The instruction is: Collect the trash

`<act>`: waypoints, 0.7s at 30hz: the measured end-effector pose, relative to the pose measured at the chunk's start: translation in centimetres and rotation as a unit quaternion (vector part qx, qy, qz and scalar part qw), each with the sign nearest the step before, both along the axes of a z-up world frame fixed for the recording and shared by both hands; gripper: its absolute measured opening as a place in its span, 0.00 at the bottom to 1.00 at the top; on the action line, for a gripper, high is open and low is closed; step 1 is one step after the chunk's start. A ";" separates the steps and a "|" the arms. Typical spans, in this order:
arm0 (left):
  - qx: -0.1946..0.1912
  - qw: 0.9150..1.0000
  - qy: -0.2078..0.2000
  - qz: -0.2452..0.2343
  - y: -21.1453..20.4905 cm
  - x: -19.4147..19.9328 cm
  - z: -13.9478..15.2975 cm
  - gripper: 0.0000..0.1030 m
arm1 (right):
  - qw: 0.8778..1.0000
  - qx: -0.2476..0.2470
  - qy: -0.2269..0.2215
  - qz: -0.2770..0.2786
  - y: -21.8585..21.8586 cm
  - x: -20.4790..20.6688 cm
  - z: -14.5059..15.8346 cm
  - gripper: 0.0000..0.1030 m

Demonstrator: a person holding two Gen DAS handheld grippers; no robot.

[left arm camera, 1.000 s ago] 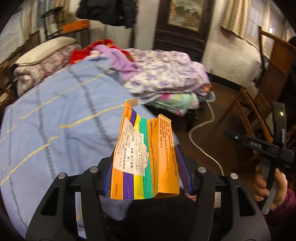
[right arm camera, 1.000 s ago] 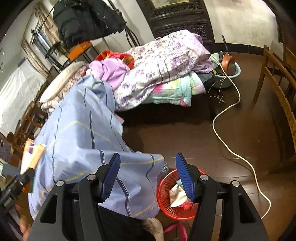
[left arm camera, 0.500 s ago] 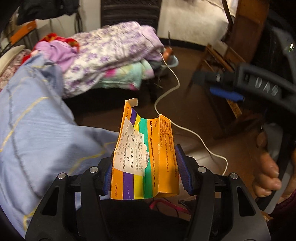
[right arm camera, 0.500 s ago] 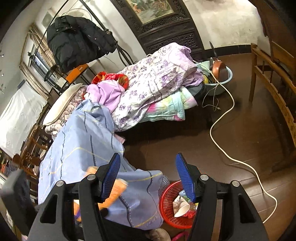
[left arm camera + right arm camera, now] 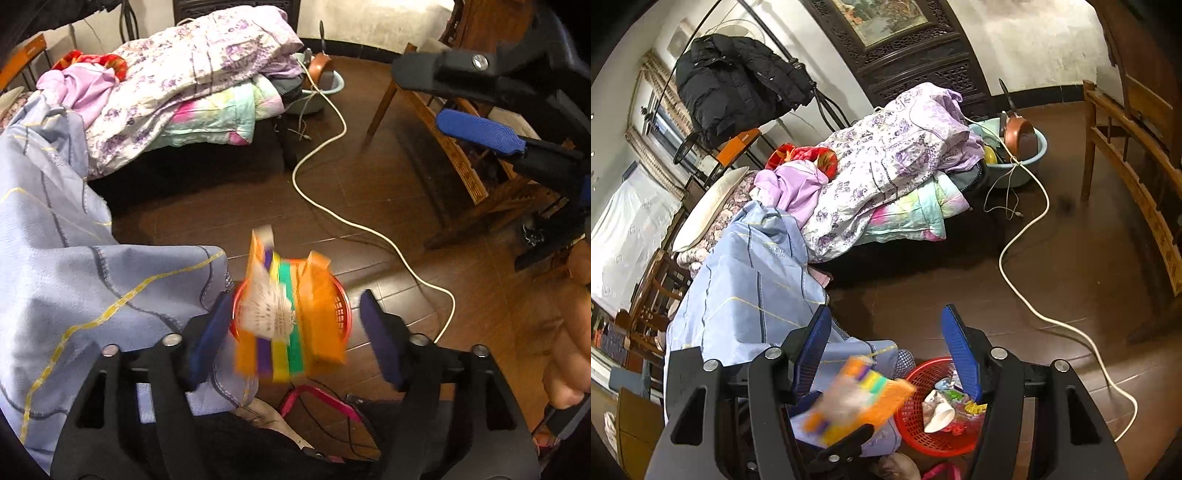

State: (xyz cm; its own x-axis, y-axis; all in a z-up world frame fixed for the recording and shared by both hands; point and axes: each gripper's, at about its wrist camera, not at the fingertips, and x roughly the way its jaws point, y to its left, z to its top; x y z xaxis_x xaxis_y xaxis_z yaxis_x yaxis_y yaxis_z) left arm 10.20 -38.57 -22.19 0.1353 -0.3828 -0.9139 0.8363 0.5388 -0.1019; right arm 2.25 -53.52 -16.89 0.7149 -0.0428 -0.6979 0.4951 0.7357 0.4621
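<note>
**Left wrist view: box let go above basket**

Left tongs [image 5: 291, 325] have just been opening; the blurred orange box [image 5: 288, 317] hangs loose between them, over the red basket [image 5: 341, 306]. Right tongs [image 5: 886, 350] stand half open, empty.

The left claw [image 5: 291, 332] points down and its jaws have just been opening wide. The right claw [image 5: 886, 350] is open too.

wrist views downward, sharing basket [image 5: 341, 306] (red)
</note>
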 end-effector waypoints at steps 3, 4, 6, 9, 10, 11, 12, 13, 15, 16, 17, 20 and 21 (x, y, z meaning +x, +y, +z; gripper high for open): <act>-0.005 1.000 -0.011 0.016 0.6 0.1 0.8 0.77 | 1.000 -0.013 0.008 0.022 0.3 -0.2 0.4 0.60; -0.006 1.000 -0.017 0.023 1.0 0.1 1.2 0.77 | 0.999 -0.015 0.010 0.027 0.3 -0.3 0.5 0.60; -0.006 0.999 -0.029 0.039 1.6 0.1 1.9 0.78 | 0.999 -0.021 0.015 0.041 0.6 -0.7 0.8 0.60; -0.005 0.997 -0.044 0.062 2.5 0.1 3.0 0.80 | 0.997 -0.039 0.021 0.064 1.0 -1.6 1.7 0.60; -0.004 0.996 -0.051 0.072 2.9 0.0 3.4 0.81 | 0.996 -0.044 0.023 0.069 1.2 -1.8 1.9 0.61; -0.003 0.995 -0.056 0.079 3.2 -0.1 3.8 0.82 | 0.995 -0.051 0.025 0.078 1.3 -2.1 2.3 0.63; -0.005 0.994 -0.064 0.088 3.6 -0.3 4.5 0.82 | 0.994 -0.059 0.030 0.089 1.6 -2.5 2.7 0.64; -0.007 0.993 -0.068 0.093 3.8 -0.6 4.9 0.83 | 0.993 -0.062 0.034 0.094 1.7 -2.7 2.9 0.70; -0.008 0.992 -0.078 0.103 4.3 -1.2 5.7 0.85 | 0.990 -0.074 0.051 0.108 2.2 -3.4 3.2 0.79; -0.010 0.991 -0.082 0.109 4.5 -1.8 6.1 0.87 | 0.988 -0.086 0.064 0.115 2.4 -3.9 3.2 0.81; -0.011 0.990 -0.086 0.113 4.8 -2.5 6.4 0.88 | 0.985 -0.097 0.075 0.122 2.7 -4.4 3.1 0.82; -0.010 0.988 -0.093 0.123 5.5 -4.6 6.6 0.89 | 0.980 -0.111 0.102 0.133 3.0 -6.3 2.2 0.83; -0.007 0.987 -0.096 0.125 5.7 -5.1 6.6 0.89 | 0.980 -0.102 0.105 0.133 2.9 -7.2 1.7 0.83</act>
State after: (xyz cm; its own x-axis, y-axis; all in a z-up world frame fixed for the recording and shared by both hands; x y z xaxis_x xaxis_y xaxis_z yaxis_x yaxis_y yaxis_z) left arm 5.08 -32.89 -15.61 0.3977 -0.3282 -0.8568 0.6825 0.7300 0.0371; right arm -4.96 -50.63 -15.17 0.5614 -0.0293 -0.8271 0.3424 0.9181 0.1998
